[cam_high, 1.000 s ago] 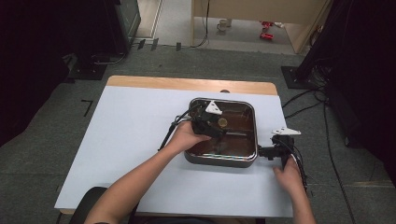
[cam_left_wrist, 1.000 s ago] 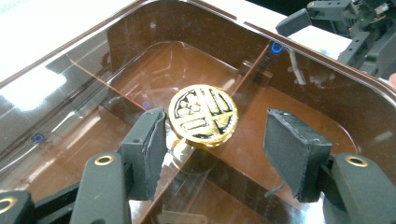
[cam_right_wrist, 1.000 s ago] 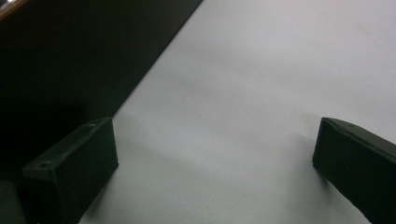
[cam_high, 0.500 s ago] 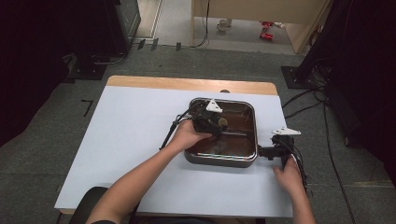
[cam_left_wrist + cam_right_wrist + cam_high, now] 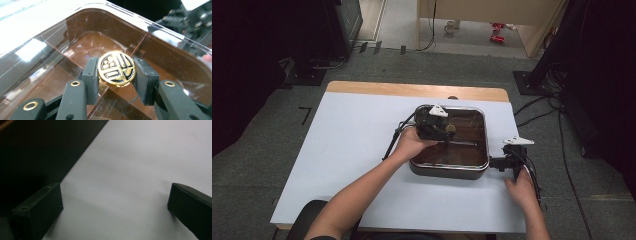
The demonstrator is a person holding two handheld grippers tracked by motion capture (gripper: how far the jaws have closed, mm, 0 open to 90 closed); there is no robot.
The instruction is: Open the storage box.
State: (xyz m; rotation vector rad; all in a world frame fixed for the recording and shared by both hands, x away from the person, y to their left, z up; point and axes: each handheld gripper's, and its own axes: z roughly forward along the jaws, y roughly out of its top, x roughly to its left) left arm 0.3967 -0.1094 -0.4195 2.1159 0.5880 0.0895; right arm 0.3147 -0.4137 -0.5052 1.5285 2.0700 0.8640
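Tabletop (image 5: 347, 150) pale under dark room – left gripper (image 5: 116, 75) clenches gold knob (image 5: 116, 68), right gripper (image 5: 115, 212) released.

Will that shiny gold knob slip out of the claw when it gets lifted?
It might. The gold knob looks smooth, glossy and round-edged, so the left claw, shut on its rim, could slide. It looks hard and stiff, not squashy. It seems fixed to the glass lid, so lifting probably raises that breakable, fairly heavy lid too.
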